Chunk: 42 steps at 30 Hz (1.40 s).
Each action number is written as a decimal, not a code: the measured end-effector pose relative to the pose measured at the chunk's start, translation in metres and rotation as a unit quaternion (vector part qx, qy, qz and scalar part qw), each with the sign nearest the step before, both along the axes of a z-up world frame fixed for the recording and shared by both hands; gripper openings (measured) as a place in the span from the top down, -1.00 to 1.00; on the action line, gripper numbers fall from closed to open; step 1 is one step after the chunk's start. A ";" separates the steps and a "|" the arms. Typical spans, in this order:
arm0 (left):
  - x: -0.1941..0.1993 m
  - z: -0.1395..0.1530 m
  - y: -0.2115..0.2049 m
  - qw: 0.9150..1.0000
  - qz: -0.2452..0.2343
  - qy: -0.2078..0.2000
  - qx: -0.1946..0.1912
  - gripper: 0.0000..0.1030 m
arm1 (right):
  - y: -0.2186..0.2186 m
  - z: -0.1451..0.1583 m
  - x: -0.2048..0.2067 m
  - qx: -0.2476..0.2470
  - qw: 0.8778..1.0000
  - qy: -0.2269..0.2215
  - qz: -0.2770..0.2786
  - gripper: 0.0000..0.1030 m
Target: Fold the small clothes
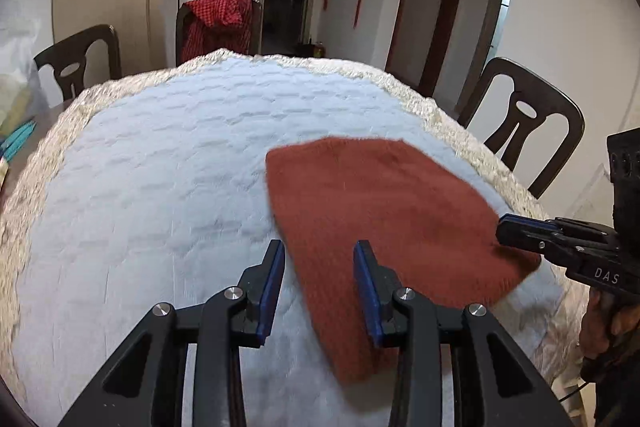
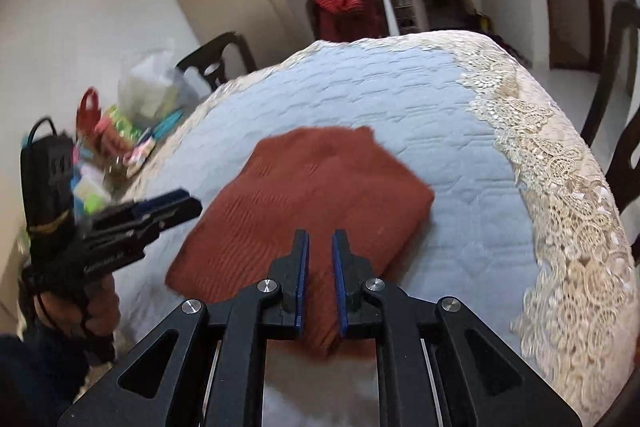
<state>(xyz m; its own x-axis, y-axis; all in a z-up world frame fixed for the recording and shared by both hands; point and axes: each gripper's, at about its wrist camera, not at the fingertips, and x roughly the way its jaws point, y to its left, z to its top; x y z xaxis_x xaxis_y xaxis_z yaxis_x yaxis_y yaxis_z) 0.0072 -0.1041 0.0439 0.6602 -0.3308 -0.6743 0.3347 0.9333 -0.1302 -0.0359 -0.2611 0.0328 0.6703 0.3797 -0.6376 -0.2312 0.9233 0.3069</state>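
Quilted table cover [image 1: 160, 167] under blurred rust garment [image 1: 380, 195], near edge behind fingers [image 2: 340, 279].

I see one garment [image 1: 380, 195]: a rust-red knit piece with a fine ribbed texture. It lies folded into a compact, roughly rectangular stack, flat on the pale blue quilted cover [image 1: 160, 167] of the counter. Relative to that cover, the garment sits in the near half, toward the side bordered by the cream lace trim [image 2: 560, 187], without reaching the trim. Its edges are fairly straight; the corners are rounded and slightly thick. Motion blur softens the near edge in both views.
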 end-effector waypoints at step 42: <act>0.011 -0.012 0.029 0.994 0.006 0.040 -0.104 -0.06 | -0.031 -0.013 0.008 0.099 0.993 0.024 -0.063 -0.06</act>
